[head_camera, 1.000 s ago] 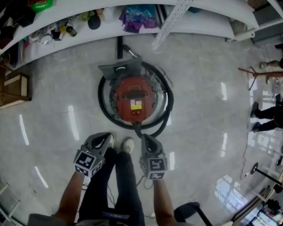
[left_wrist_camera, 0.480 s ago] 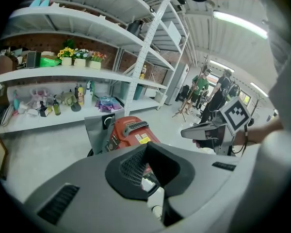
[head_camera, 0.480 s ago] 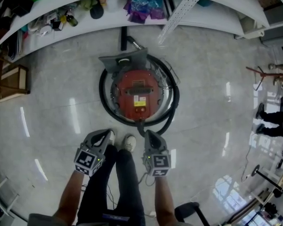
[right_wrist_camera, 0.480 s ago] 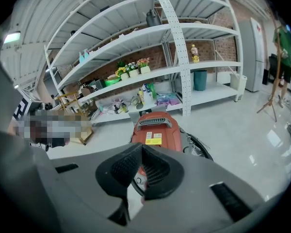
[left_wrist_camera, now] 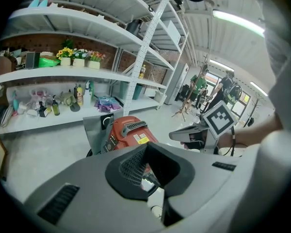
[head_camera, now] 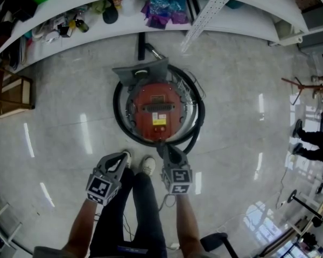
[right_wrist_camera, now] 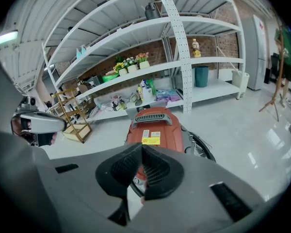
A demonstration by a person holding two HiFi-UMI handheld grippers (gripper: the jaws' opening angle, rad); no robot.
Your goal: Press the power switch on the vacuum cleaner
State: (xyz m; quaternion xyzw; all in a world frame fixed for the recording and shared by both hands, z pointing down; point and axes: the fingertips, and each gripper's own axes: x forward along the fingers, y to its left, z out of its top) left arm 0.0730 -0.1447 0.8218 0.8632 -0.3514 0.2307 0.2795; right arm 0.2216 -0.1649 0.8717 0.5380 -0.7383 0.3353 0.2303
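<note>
Nearest the camera, the person's dark trouser legs and white shoes (head_camera: 146, 165) stand on the glossy grey tiled floor (head_camera: 242, 144). One grey handheld tool is held out on either side of them. The left tool (head_camera: 123, 156) is clenched, its ribbed black pads meeting at the tips with nothing between them (only floor shows through the gap lower down). The right tool (head_camera: 166, 149) is likewise closed on nothing, pads tip to tip.

Just beyond them sits the red, round-bodied canister vacuum cleaner (head_camera: 155, 109), on the floor and ringed by its coiled black hose (head_camera: 196, 125). It lies straight ahead of both tools, slightly right of the left one and almost dead in line with the right. The right tool is the nearer of the two: from the head view its tip reaches the hose at the machine's near edge, while the left tool hangs back beside the shoes.

The vacuum's long axis runs away from the person, with the yellow-and-white label (head_camera: 158, 120) at the near end. A grey plastic panel (head_camera: 142, 71) closes the far end. From the left tool's camera a dark round knob (left_wrist_camera: 105, 122) shows on that panel. It may be the power switch, though I cannot say so for certain. If it is, the reach must pass over the red body to its far end, and the right tool looks better placed.

Farthest off, white metal shelving (head_camera: 215, 23) carries bottles and a purple bag.
</note>
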